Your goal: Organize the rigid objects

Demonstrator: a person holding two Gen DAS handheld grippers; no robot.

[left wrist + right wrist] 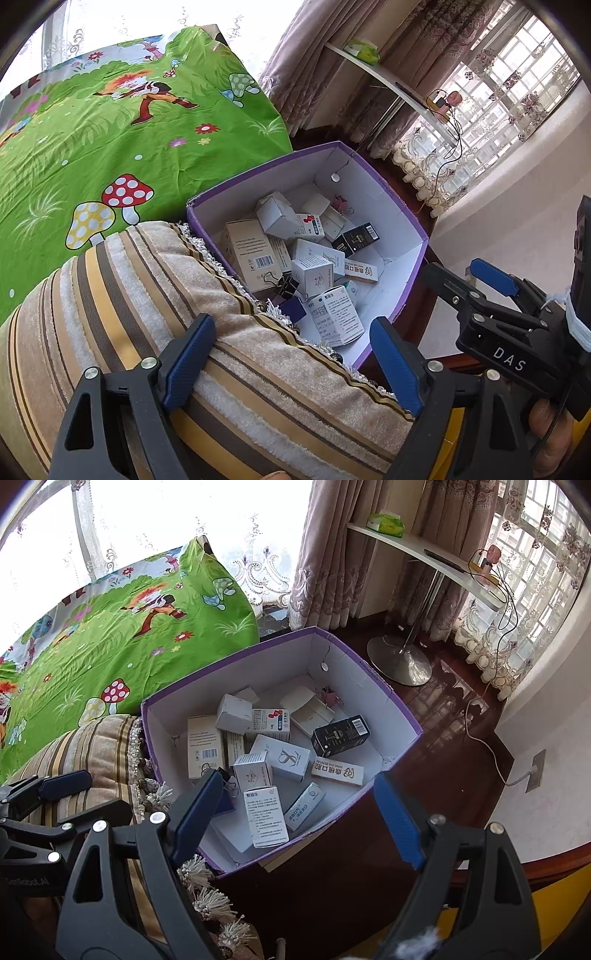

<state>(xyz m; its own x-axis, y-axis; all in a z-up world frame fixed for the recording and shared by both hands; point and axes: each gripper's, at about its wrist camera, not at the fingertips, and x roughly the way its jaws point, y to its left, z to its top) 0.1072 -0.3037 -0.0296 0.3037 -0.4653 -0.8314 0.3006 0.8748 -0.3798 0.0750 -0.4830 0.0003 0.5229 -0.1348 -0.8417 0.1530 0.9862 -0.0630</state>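
Purple-walled box [388, 716] holds the small cartons [288, 760], lying jumbled with long axes crossing. Right tool [291, 812] hangs directly over the box's near corner, jaws apart and empty. Left tool [291, 365], likewise agape and empty, sits over the striped cushion [147, 288] beside the box. Judgement: right is nearer; walls hem in any approach.

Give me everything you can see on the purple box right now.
The purple box is an open-topped cardboard carton, purple outside and white inside, with a small round fitting on its far inner wall. It sits upright beside the striped cushion, whose fringe meets its near-left wall. Small cartons and binder clips lie jumbled inside. Neither gripper touches it.
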